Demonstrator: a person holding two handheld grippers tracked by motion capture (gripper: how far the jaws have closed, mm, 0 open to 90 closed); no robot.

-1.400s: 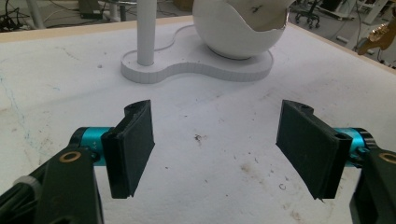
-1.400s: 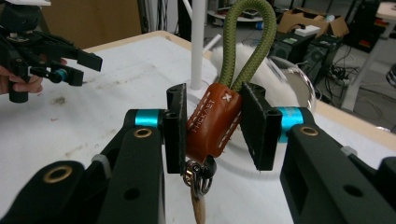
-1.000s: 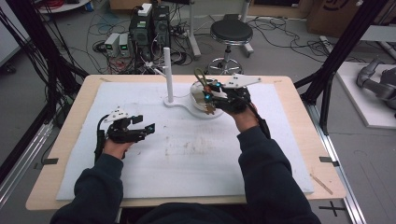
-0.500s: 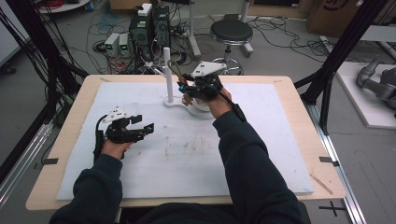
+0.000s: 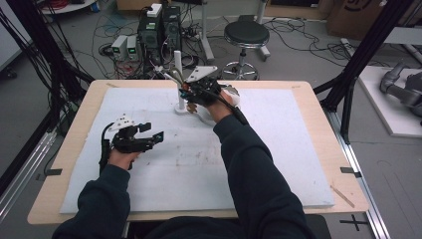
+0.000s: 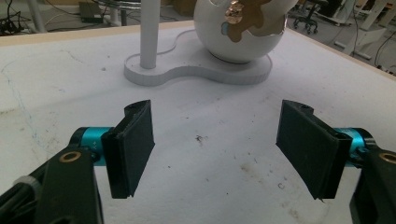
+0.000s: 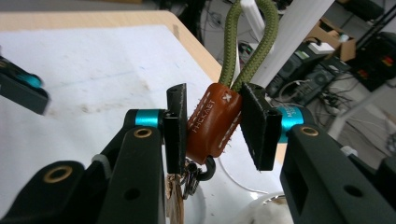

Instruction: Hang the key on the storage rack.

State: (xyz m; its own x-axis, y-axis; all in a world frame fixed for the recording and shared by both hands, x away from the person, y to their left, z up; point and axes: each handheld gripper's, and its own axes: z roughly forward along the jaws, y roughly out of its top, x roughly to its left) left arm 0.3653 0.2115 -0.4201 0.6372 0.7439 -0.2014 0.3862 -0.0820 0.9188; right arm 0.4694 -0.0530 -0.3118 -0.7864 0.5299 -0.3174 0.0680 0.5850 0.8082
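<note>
A keychain hangs in my right gripper (image 7: 212, 128): its pads are shut on a brown leather tab (image 7: 212, 123), a green cord loop (image 7: 247, 42) rises above it and metal rings (image 7: 194, 179) dangle below. In the high view the right gripper (image 5: 191, 89) is held up beside the white post (image 5: 178, 67) of a white stand (image 5: 185, 110), with the loop at the post's height. The stand's white bowl (image 5: 234, 97) sits partly behind the right hand. My left gripper (image 5: 152, 137) rests low over the mat, open and empty (image 6: 219, 149), facing the stand's base (image 6: 187, 70).
A white mat (image 5: 288, 149) covers the wooden table (image 5: 323, 124). In the left gripper view a brown charm (image 6: 243, 14) shows in front of the bowl (image 6: 243, 42). Computers, cables and a stool (image 5: 246, 35) stand on the floor behind the far edge.
My right gripper has carried the keychain leftward, from over the bowl to beside the post. The left gripper has stayed where it was.
</note>
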